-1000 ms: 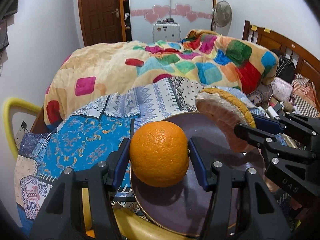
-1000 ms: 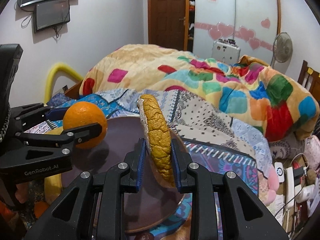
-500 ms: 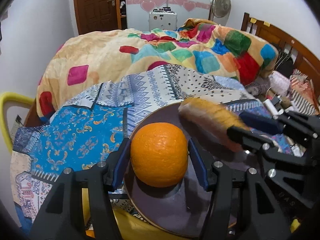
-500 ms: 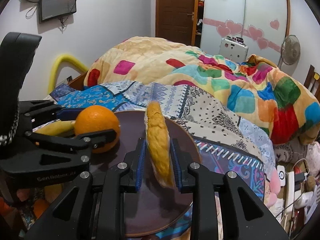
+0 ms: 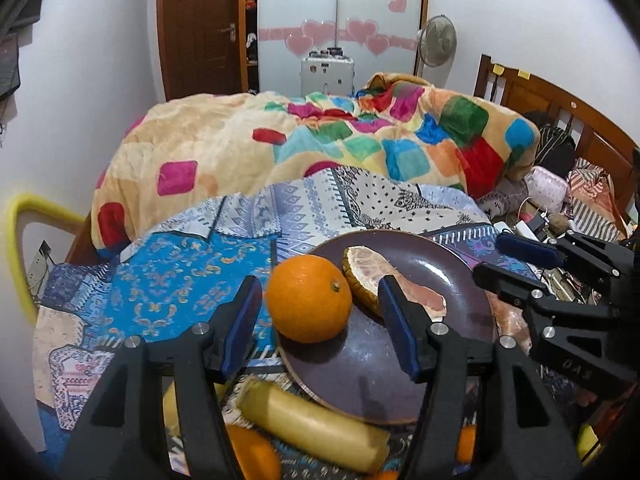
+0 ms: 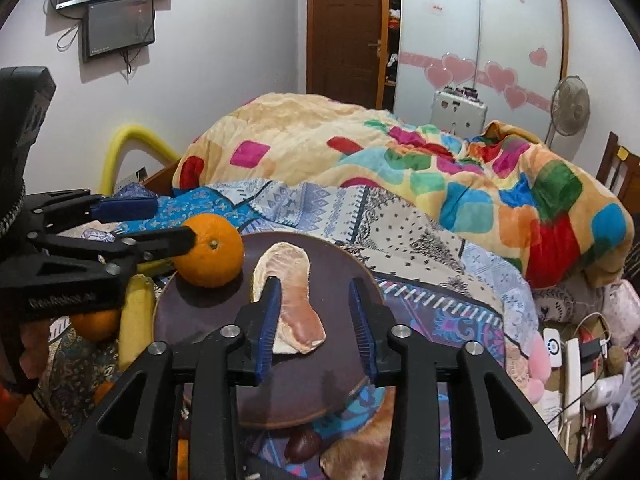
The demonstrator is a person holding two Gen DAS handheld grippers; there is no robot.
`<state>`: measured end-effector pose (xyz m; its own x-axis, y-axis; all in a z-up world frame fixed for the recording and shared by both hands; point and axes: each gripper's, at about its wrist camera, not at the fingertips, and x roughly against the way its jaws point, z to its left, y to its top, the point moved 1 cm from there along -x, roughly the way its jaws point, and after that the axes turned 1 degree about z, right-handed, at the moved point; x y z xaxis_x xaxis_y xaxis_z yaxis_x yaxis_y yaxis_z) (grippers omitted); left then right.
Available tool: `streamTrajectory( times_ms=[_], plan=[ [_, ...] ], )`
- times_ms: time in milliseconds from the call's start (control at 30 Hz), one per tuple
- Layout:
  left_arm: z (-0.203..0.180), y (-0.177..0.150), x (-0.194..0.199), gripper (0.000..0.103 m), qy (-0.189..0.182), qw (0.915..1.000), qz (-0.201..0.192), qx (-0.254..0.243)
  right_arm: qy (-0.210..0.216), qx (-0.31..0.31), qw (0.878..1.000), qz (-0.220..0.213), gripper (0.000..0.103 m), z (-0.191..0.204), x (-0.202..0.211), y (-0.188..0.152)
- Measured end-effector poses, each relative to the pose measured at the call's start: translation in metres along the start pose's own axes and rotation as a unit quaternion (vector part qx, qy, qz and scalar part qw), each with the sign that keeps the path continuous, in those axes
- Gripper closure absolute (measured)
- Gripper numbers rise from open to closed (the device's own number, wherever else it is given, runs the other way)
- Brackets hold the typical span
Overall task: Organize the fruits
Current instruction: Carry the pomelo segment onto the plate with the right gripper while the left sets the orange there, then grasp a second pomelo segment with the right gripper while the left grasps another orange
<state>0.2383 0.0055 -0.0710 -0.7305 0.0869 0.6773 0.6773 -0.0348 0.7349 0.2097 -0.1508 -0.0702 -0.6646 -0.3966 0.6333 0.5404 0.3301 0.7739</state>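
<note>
Right gripper (image 6: 316, 320) jaws just opened; pomelo wedge (image 6: 292, 300), earlier clamped upright, now flat on dark plate (image 6: 344, 264) at frame centre, free of pads. Left gripper (image 5: 320, 332) jaws just widened, clear of orange (image 5: 308, 298), now resting on plate.
</note>
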Motion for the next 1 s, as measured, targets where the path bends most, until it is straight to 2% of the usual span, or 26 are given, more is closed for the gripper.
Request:
streamTrajectory(
  times_ms=[67, 200, 233, 300, 433, 567, 800, 1000],
  plan=[
    [0.005, -0.002, 0.01, 0.038, 0.001, 1.0, -0.007, 0.002, -0.005, -0.001, 1.0, -0.008, 0.062, -0.001, 0.007, -0.001],
    [0.02, -0.008, 0.028, 0.037, 0.0, 0.9998, -0.012, 0.014, -0.015, -0.005, 1.0, -0.019, 0.059, -0.006, 0.021, -0.005],
    [0.024, -0.011, 0.031, 0.037, 0.002, 0.9998, -0.012, 0.016, -0.016, -0.005, 1.0, -0.019, 0.055, -0.007, 0.023, -0.006],
    [0.031, -0.016, 0.036, 0.037, 0.005, 0.9998, -0.01, 0.019, -0.025, -0.007, 0.999, -0.024, 0.05, -0.009, 0.028, -0.01],
    [0.046, -0.032, 0.04, 0.037, 0.011, 0.9995, 0.006, 0.028, -0.036, -0.006, 0.999, -0.023, 0.048, -0.013, 0.035, -0.02],
    [0.057, -0.052, 0.038, 0.036, 0.016, 0.9987, 0.026, 0.041, -0.045, -0.011, 0.999, -0.009, 0.039, -0.019, 0.036, -0.037],
    [0.069, -0.08, 0.035, 0.036, 0.027, 0.9971, 0.048, 0.052, -0.064, -0.02, 0.997, 0.034, 0.038, -0.032, 0.025, -0.069],
    [0.069, -0.09, 0.035, 0.034, 0.023, 0.9968, 0.052, 0.056, -0.066, -0.025, 0.994, 0.081, 0.038, -0.041, 0.005, -0.084]
  ],
)
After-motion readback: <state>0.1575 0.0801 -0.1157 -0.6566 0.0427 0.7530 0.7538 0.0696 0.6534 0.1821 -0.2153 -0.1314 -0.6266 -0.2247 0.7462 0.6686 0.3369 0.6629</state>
